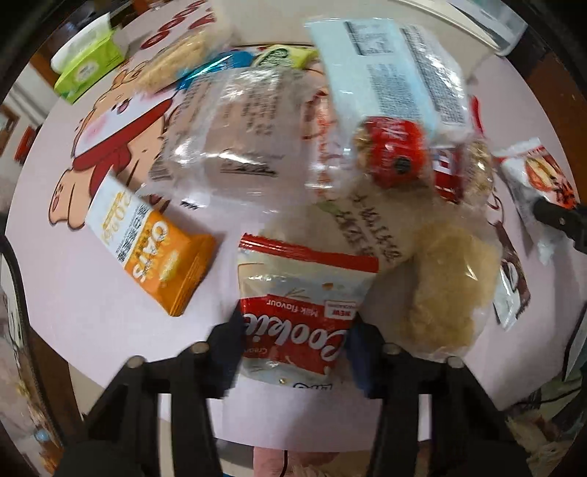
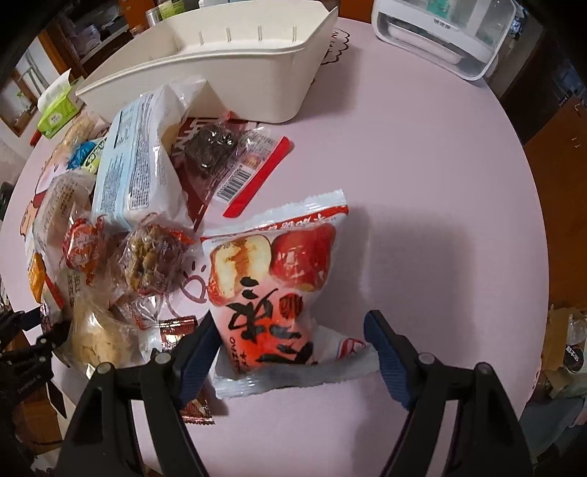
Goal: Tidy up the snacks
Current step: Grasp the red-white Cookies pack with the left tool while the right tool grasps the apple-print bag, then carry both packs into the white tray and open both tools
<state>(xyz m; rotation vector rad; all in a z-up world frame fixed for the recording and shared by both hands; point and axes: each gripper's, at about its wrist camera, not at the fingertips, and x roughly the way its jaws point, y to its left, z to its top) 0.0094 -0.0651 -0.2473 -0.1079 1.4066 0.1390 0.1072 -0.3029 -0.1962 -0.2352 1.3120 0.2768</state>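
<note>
A pile of wrapped snacks lies on a pink table (image 2: 422,176). In the left wrist view my left gripper (image 1: 295,339) is shut on a red-and-white Cookie packet (image 1: 301,304), its pads pressing both sides. An orange oat bar (image 1: 154,253) lies to its left, a pale pastry (image 1: 451,293) to its right. In the right wrist view my right gripper (image 2: 290,352) is open around a red-and-white apple-print packet (image 2: 275,279) lying flat; the pads do not touch it. A cream bin (image 2: 227,62) stands beyond the pile.
A green tissue box (image 1: 88,62) sits at the far left of the table. A white appliance (image 2: 447,33) stands at the far right. A light blue packet (image 2: 135,161) and clear-wrapped cakes (image 2: 154,257) lie stacked in the pile. The table edge curves round on the right.
</note>
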